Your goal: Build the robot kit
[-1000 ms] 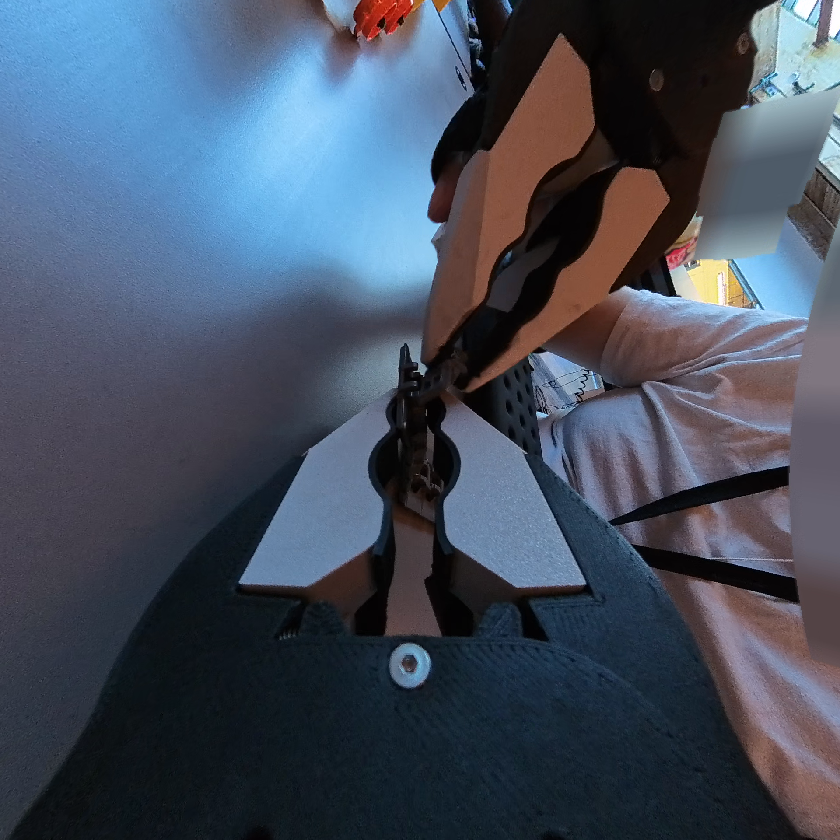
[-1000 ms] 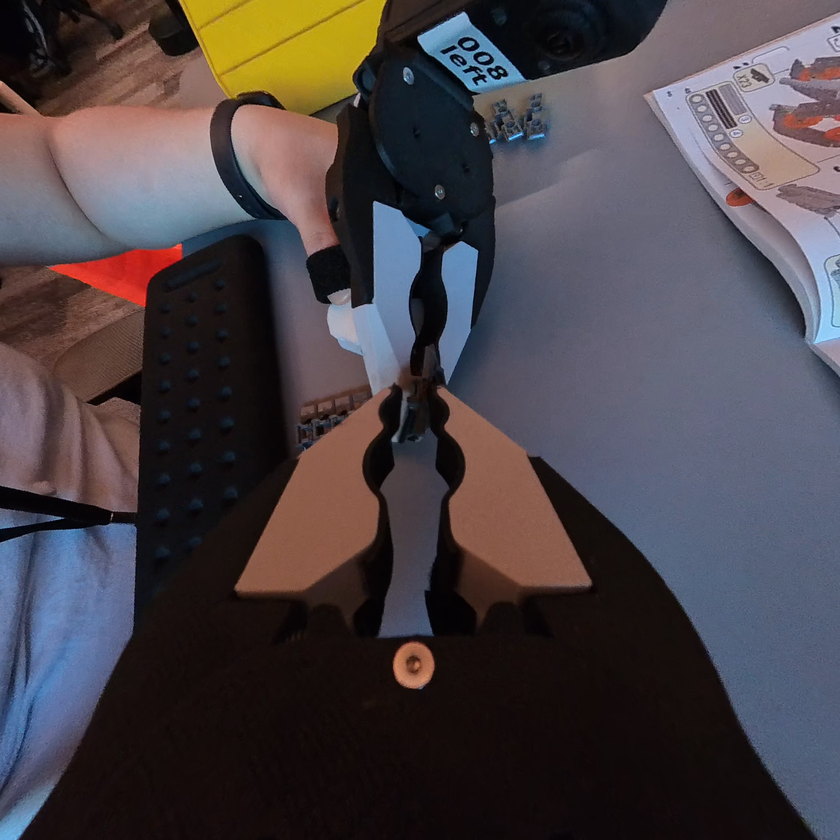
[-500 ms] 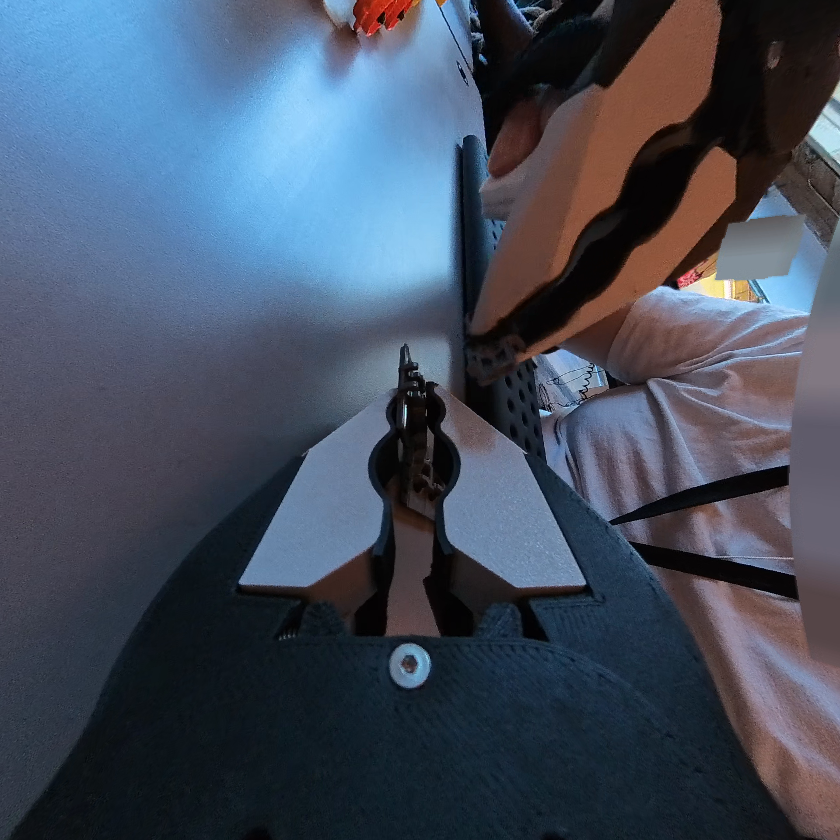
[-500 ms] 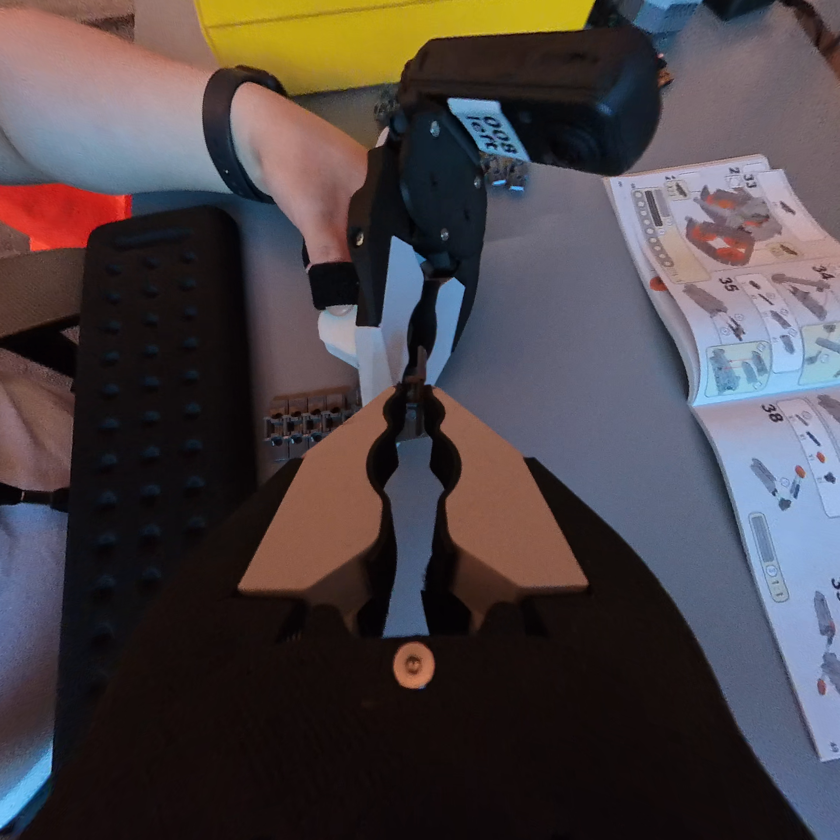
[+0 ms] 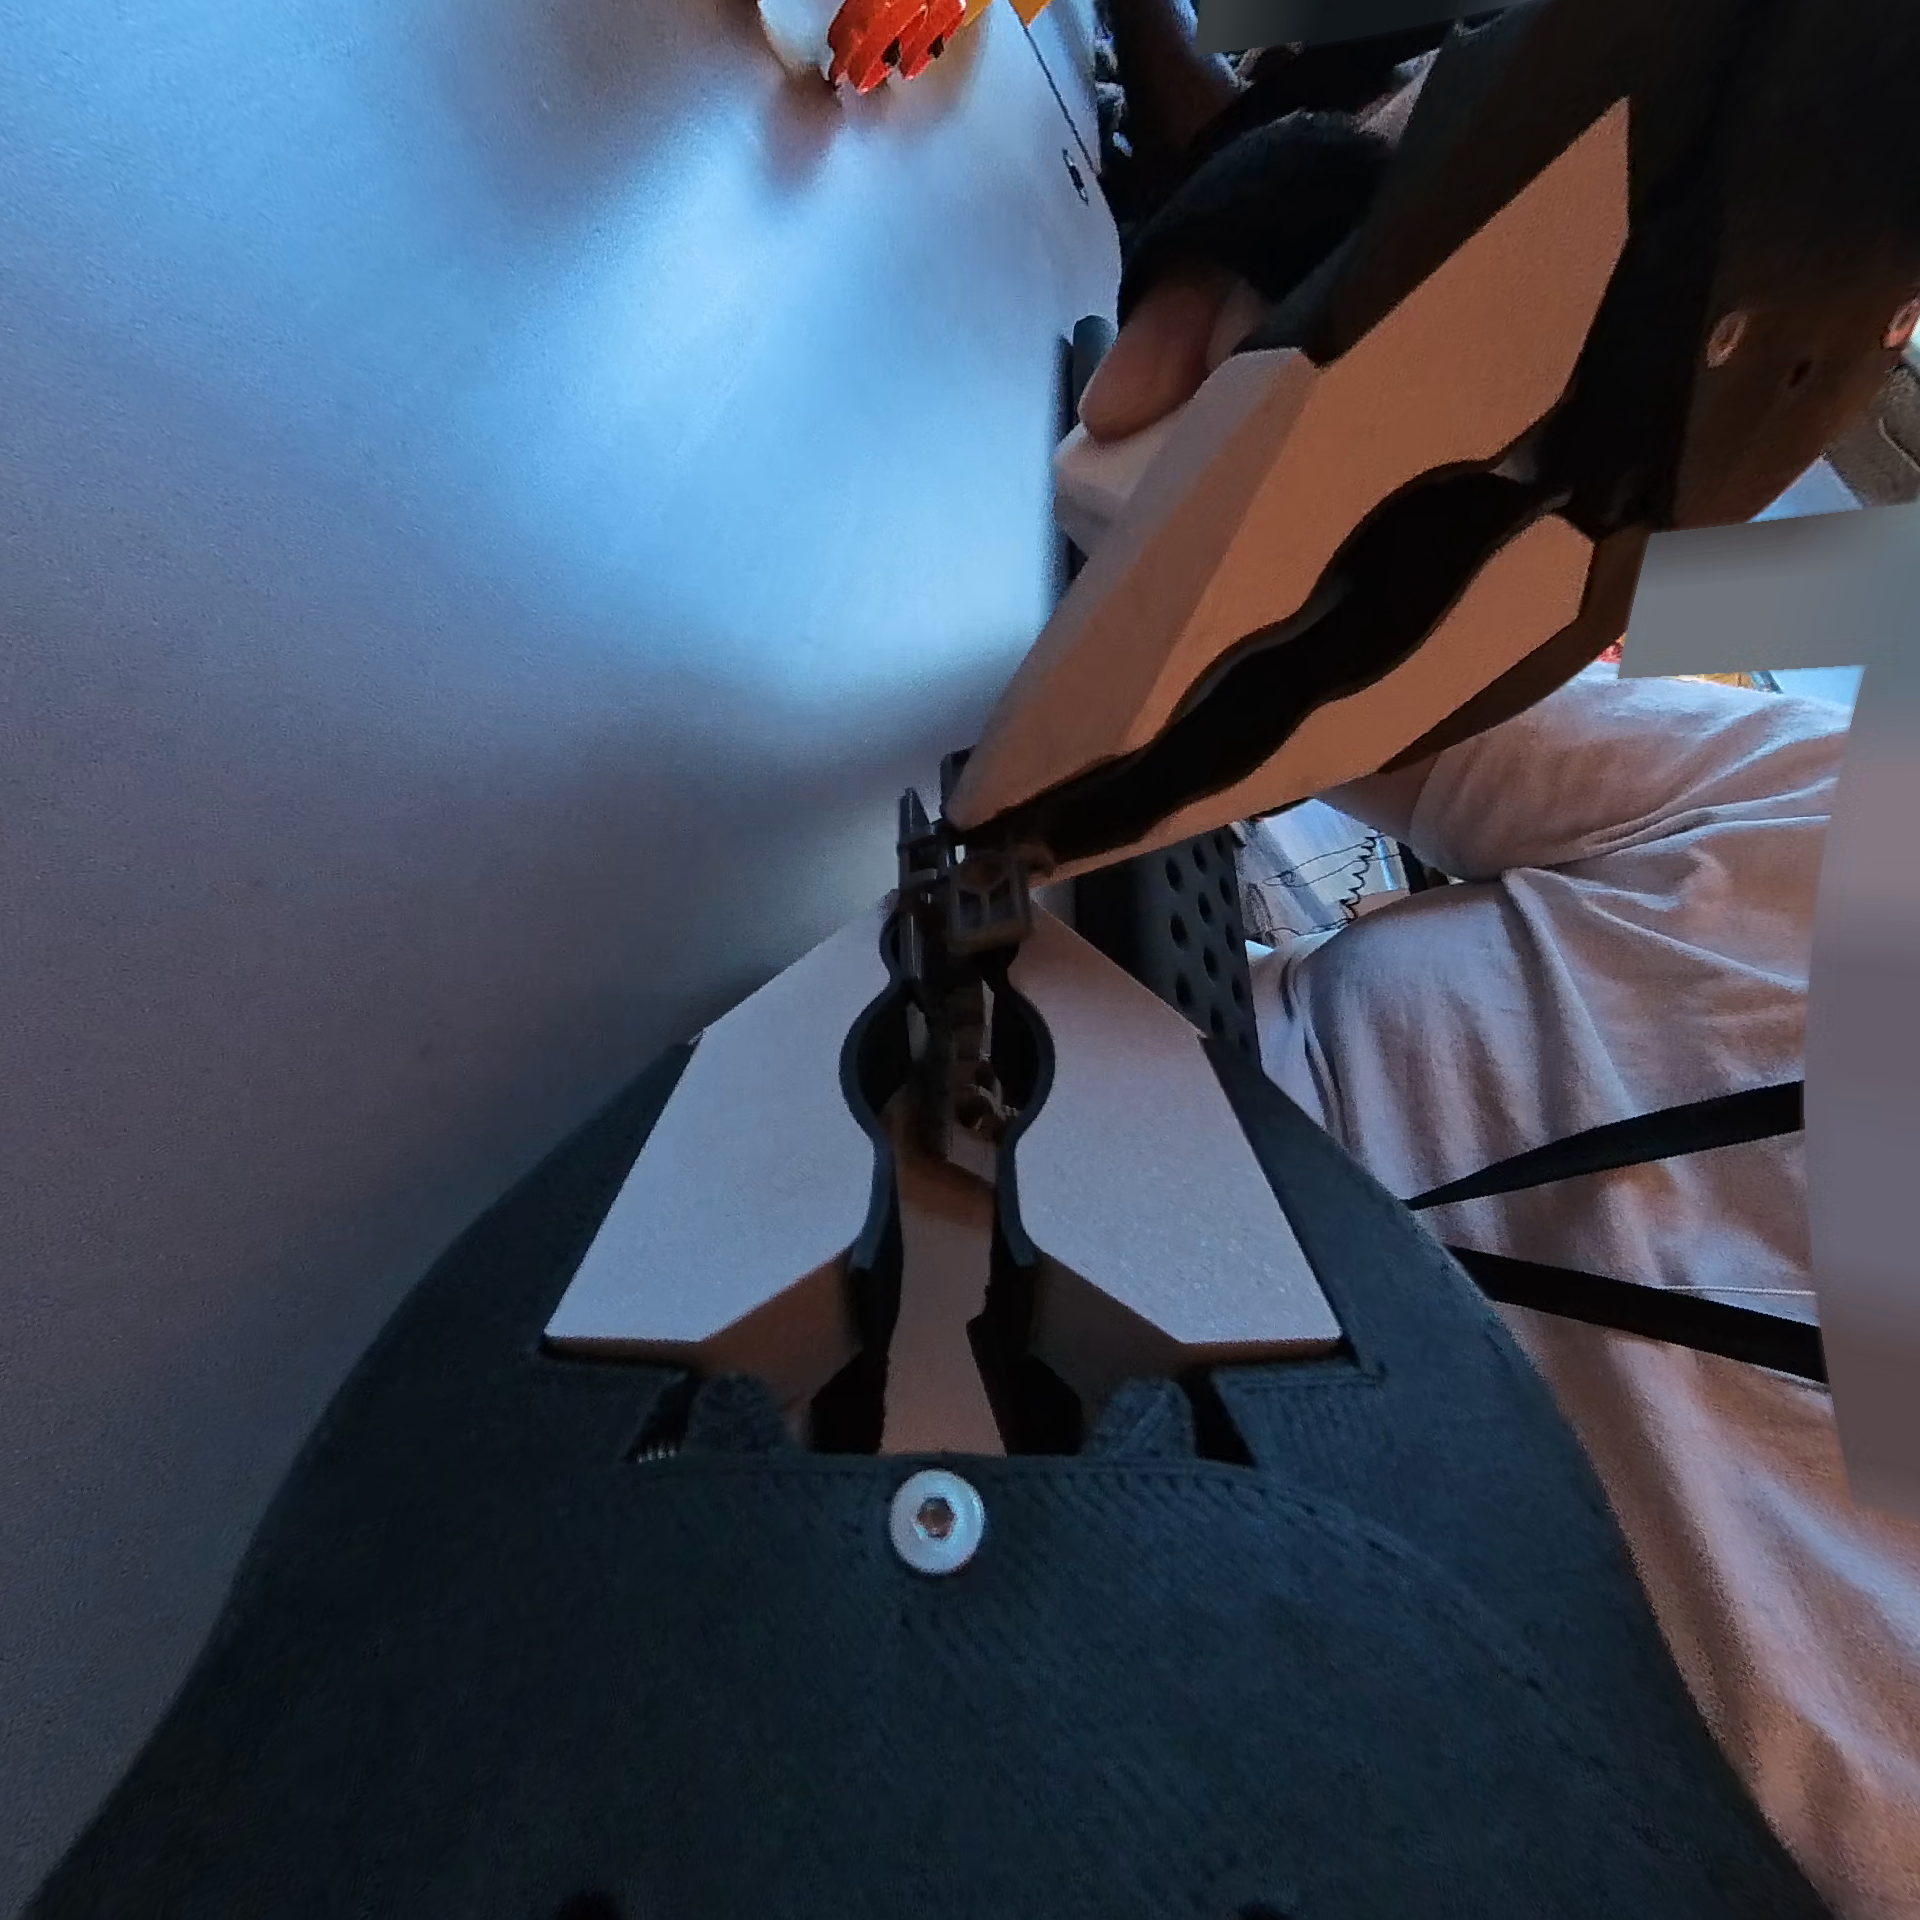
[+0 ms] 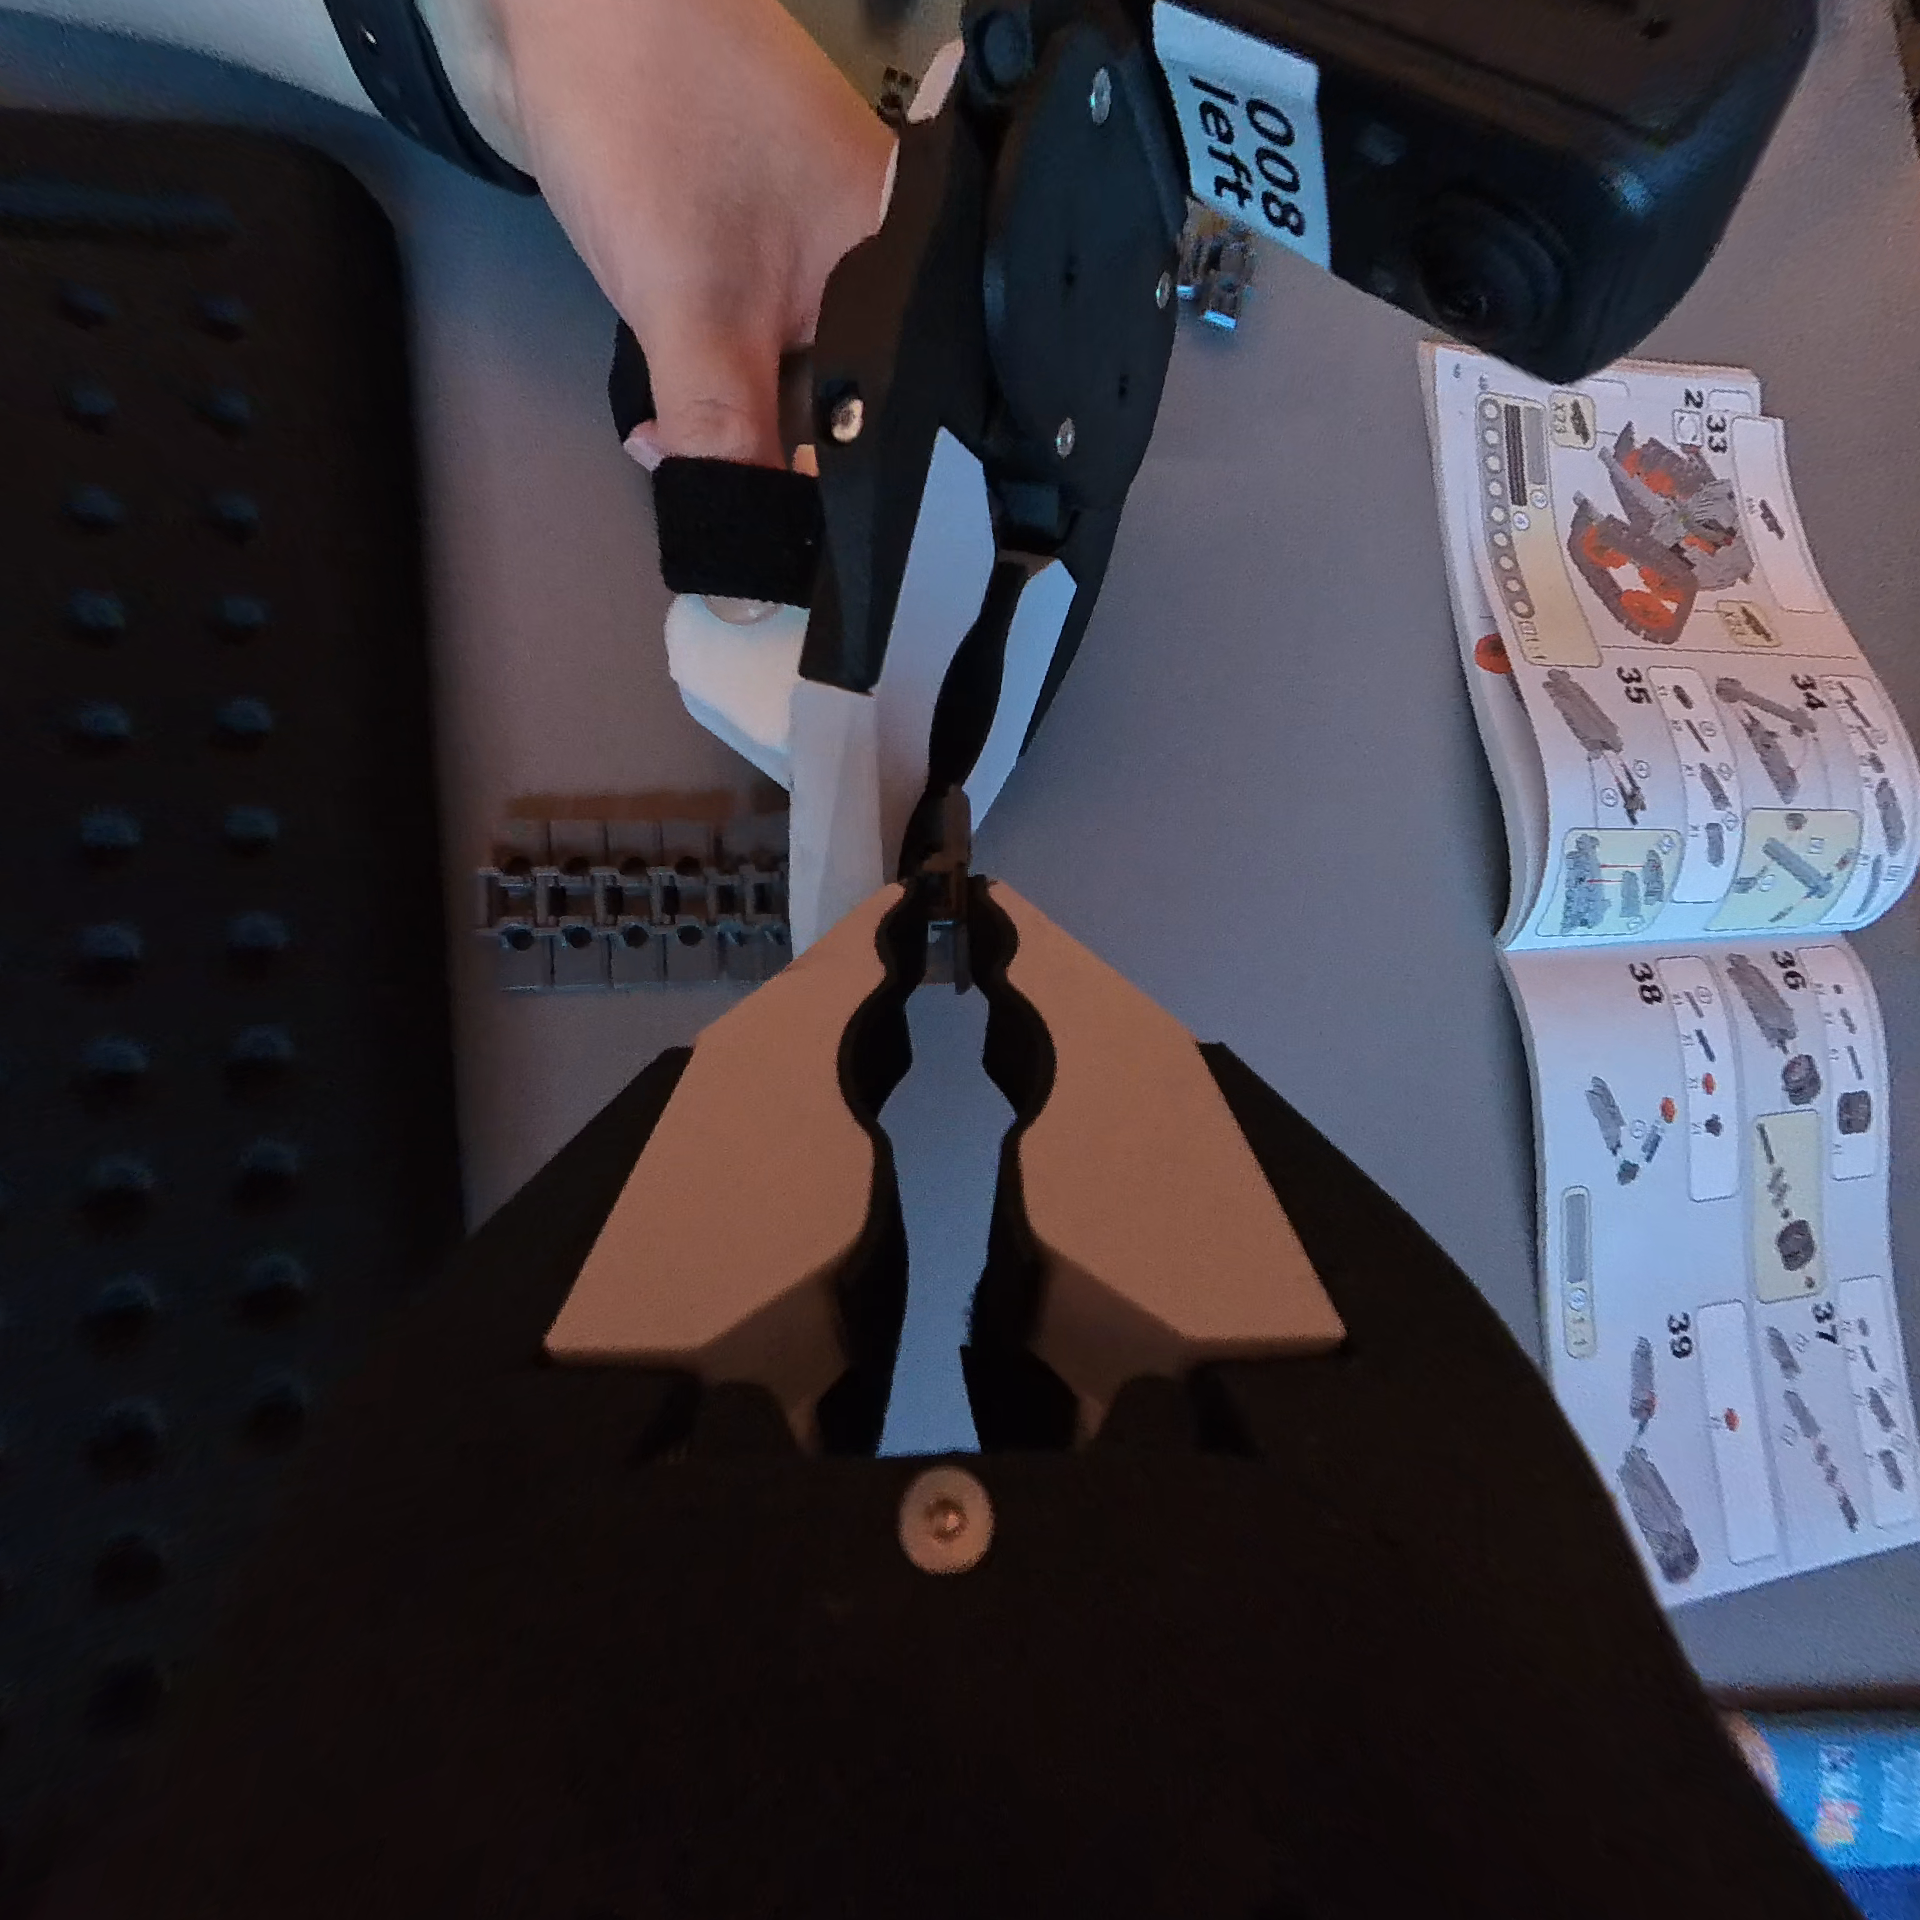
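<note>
My left gripper [image 5: 948, 940] is shut on a short dark strip of track links [image 5: 951, 1029] that stands on edge between its fingers. My right gripper [image 5: 987, 826] comes in from the upper right, shut on a single dark grey link [image 5: 987, 899], and presses it against the strip's outer end. In the right wrist view my right gripper [image 6: 940, 909] holds that link [image 6: 940, 940] at its tips, tip to tip with the left gripper [image 6: 940, 826], which hangs down from above. Both are held above the grey table [image 6: 1247, 727].
A row of joined grey track links [image 6: 623, 904] lies on the table left of the grippers. A black studded pad [image 6: 187, 831] lies at the left, an open instruction booklet [image 6: 1683, 935] at the right. Small grey parts [image 6: 1216, 270] lie farther back. Orange pieces [image 5: 883, 42] sit at the table's far end. The tips of both grippers are at nearly the same place.
Half a second ago my right gripper had drawn away with the link. Now it has come back and the link touches the strip in my left gripper again.
</note>
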